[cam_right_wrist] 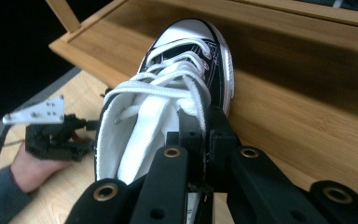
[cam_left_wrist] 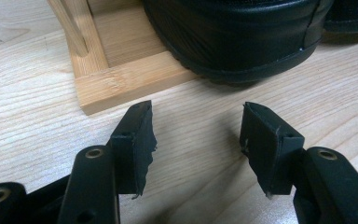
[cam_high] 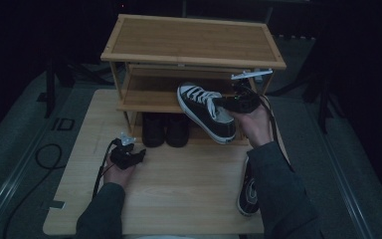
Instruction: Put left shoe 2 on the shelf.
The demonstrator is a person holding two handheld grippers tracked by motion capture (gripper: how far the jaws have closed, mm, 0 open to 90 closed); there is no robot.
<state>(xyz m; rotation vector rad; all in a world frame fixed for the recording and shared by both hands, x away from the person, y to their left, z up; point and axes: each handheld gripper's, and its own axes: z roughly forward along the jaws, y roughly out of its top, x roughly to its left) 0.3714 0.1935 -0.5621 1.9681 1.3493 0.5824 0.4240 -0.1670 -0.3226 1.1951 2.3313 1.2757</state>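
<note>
- Sneaker number two (cam_high: 247,191), black with white trim, lies at the near right edge of the table (cam_high: 179,199), partly behind the person's right sleeve (cam_high: 278,189).
- Left gripper (cam_high: 138,155) rests low on the tabletop, held in the left hand (cam_high: 118,174). Its jaws stand apart with bare wood between them (nothing held); the left gripper view shows them just short of the rack's bottom frame (cam_left_wrist: 121,84) and a black shoe's toe (cam_left_wrist: 242,37).
- Pair of black shoes (cam_high: 165,129) sits side by side on the bottom level of the shoe rack (cam_high: 194,42).
- Right gripper (cam_high: 227,103) is clamped on the black-and-white sneaker (cam_high: 206,112); the right gripper view shows its jaws pinching the side wall of the shoe's opening (cam_right_wrist: 205,121), beside the white lining.
- That sneaker hangs clear of the table, tilted, its white toe cap (cam_right_wrist: 186,32) pointing at the rack's middle shelf (cam_high: 149,97) and over that shelf's front edge.
- Top shelf of the rack carries nothing visible.
</note>
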